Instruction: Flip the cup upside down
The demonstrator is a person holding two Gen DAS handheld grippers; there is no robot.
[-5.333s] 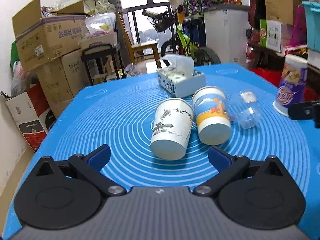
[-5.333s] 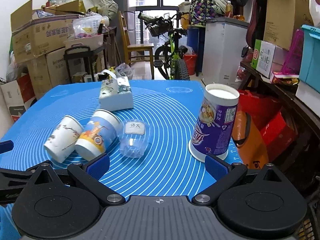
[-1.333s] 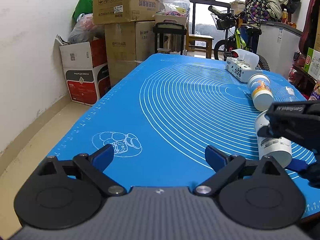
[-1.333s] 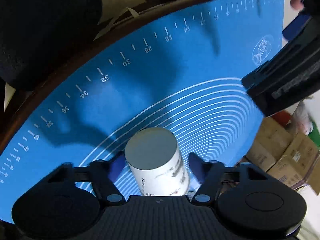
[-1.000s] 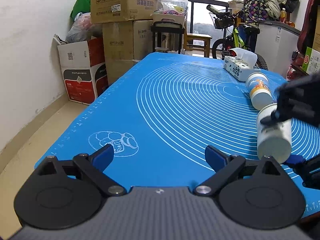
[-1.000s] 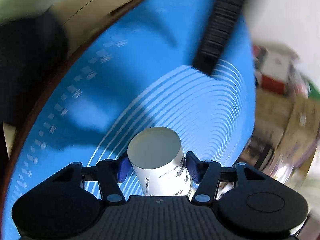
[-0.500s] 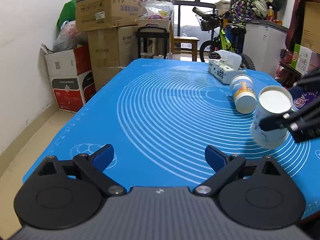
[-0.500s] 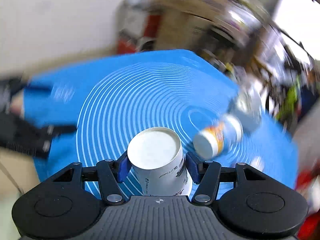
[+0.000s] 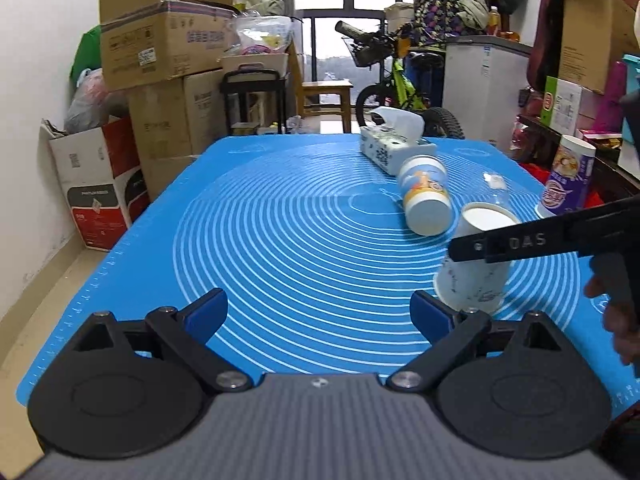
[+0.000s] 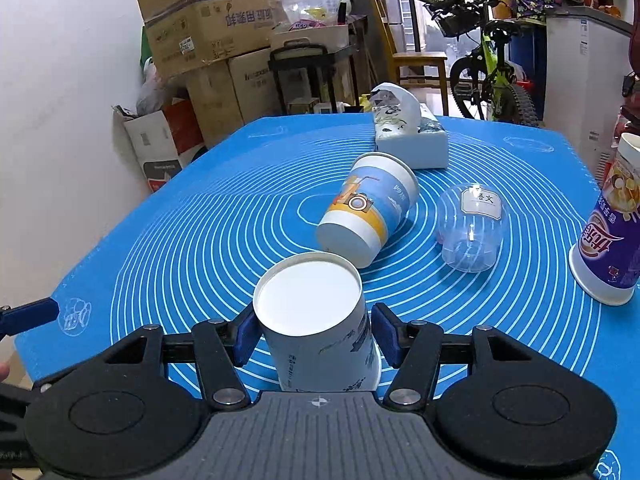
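1. Right gripper (image 10: pixel 314 338) pinches the white paper cup (image 10: pixel 320 320) between its blue pads — base up, rim just above the blue mat (image 9: pixel 280 220).
2. Left gripper (image 9: pixel 320 314) hangs wide open, empty — beside it.

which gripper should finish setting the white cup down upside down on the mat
Right. The right gripper is already shut on the white cup, base up and wide mouth toward the blue mat, so it probably only needs lowering and release. The left gripper is open, holds nothing and sits off to the side.
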